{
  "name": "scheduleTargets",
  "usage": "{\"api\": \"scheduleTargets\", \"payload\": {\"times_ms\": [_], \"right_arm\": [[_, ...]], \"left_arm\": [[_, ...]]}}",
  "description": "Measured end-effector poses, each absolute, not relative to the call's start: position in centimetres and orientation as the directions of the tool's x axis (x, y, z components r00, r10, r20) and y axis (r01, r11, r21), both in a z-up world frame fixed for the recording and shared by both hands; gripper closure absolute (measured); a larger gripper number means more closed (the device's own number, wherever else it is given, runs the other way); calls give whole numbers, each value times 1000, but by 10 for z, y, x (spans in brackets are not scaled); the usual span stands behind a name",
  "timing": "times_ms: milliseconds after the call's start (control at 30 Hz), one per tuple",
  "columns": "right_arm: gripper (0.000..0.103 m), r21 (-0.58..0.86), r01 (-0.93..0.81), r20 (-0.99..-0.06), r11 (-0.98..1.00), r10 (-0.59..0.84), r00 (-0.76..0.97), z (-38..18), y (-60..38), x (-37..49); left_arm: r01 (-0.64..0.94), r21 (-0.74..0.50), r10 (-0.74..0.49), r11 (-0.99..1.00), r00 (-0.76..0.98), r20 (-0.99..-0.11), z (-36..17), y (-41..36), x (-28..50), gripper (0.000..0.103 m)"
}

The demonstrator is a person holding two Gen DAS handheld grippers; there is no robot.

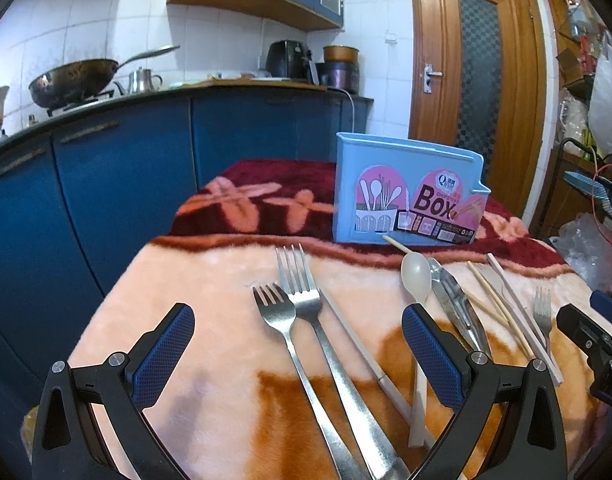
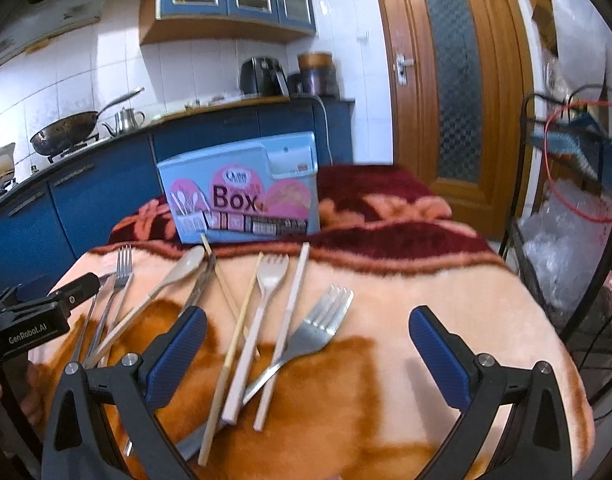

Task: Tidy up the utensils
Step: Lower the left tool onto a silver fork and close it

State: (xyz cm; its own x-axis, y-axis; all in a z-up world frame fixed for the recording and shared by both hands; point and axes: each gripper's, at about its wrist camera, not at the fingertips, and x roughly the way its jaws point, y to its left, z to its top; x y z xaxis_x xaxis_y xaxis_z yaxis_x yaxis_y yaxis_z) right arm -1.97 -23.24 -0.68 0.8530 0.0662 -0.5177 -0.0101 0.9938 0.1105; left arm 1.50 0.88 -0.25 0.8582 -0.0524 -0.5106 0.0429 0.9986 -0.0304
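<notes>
Left wrist view shows the left claw [image 1: 297, 334] spread wide and empty above two steel forks [image 1: 306, 320] lying side by side on the blanket-covered desk [image 1: 209, 280], with a pale plastic spoon [image 1: 416, 276], metal tongs [image 1: 454, 300] and chopsticks [image 1: 502, 304] further right. Right wrist view has the right claw [image 2: 308, 334] likewise wide apart, holding nothing, over a steel fork [image 2: 318, 324], a plastic fork [image 2: 261, 300] and more chopsticks [image 2: 233, 336]. Behind the utensils the blue chopsticks box [image 1: 406, 196] stands upright on the desk.
</notes>
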Motion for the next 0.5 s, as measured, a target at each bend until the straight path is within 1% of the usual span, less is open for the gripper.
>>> {"api": "scheduleTargets", "payload": {"times_ms": [100, 233, 333, 400, 433, 500], "right_arm": [[0, 130, -6, -573, 991, 80, 816, -8, -240, -17], [2, 161, -6, -636, 987, 109, 764, -4, -248, -11], [9, 157, 3, -684, 988, 106, 722, -3, -252, -2], [17, 159, 1, -719, 987, 115, 685, -5, -253, 5], [20, 165, -2, -737, 986, 124, 664, -6, -254, 9], [29, 182, -3, -769, 983, 144, 623, -9, -255, 15]], "left_arm": [[56, -35, -66, 998, 839, -539, -2, 12, 18, 0], [66, -4, -56, 998, 813, -580, 2, 17, 22, 0], [67, 5, -50, 998, 786, -616, 4, 24, 30, 0], [75, -8, -62, 997, 758, -649, 4, 30, 36, 0], [78, -13, -66, 997, 741, -669, 4, 33, 40, 2], [77, -21, -70, 997, 706, -705, 2, 37, 47, 8]]}}
